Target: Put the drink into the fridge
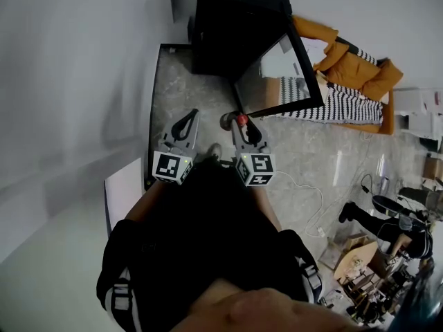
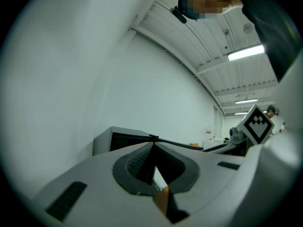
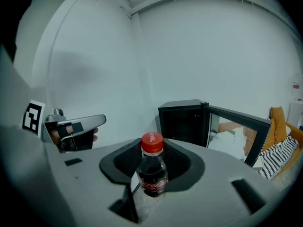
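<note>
The drink is a small cola bottle (image 3: 152,174) with a red cap. It stands upright between the jaws of my right gripper (image 3: 152,148), which is shut on it. In the head view the bottle (image 1: 241,120) shows only its cap, at the tip of my right gripper (image 1: 243,127). Ahead on the floor stands the black mini fridge (image 1: 228,26), its glass door (image 1: 280,75) swung open to the right. The fridge (image 3: 182,119) and its door (image 3: 236,122) lie a short way beyond the bottle. My left gripper (image 1: 192,116) is held beside the right one, shut and empty, its tips (image 2: 154,141) meeting.
A white wall runs along the left, with a white panel (image 1: 124,189) leaning low by it. Orange cushions and a striped blanket (image 1: 346,92) lie right of the fridge door. A white cable (image 1: 308,192) crosses the grey floor, and shoes and gear (image 1: 387,241) clutter the lower right.
</note>
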The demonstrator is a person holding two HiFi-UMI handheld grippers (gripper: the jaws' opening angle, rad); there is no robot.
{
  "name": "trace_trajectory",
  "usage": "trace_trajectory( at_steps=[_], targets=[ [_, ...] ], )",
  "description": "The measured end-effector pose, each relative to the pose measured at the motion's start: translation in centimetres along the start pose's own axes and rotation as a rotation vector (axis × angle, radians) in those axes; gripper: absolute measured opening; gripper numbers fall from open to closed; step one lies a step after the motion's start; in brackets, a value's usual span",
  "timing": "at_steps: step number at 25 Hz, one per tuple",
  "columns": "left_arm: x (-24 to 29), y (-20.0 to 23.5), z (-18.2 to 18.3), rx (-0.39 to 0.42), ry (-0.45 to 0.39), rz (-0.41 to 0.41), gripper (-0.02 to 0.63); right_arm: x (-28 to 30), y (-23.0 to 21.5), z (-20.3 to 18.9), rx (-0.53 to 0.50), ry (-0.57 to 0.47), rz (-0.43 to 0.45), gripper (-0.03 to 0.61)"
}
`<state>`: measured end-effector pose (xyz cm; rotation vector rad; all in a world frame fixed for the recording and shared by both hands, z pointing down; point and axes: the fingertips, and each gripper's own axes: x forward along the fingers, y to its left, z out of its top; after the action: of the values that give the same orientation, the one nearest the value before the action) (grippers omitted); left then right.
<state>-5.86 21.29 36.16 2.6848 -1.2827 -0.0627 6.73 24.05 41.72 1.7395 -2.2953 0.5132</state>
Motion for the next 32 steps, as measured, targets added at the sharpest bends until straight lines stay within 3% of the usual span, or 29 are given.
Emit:
trace_trajectory(
  at_steps=[17,23,32],
  targets=[
    [-1.8,4.8,0.7,-0.045,-0.012,-0.06,0.005,1.4,3.3,-0.4,0.04,-0.011,-0.117,0.127],
    [-1.6,5.6,0.7,-0.056,-0.003,-0.043,0.005,2.2,3.8,-0.8,0.046,0.02,-0.105,0.127],
    [2.3,6.8,0.8,-0.034,0.003,-0.002,0.005,6.0,1.4,1.2,0.028,-0.019,-0.055,0.127]
  ],
)
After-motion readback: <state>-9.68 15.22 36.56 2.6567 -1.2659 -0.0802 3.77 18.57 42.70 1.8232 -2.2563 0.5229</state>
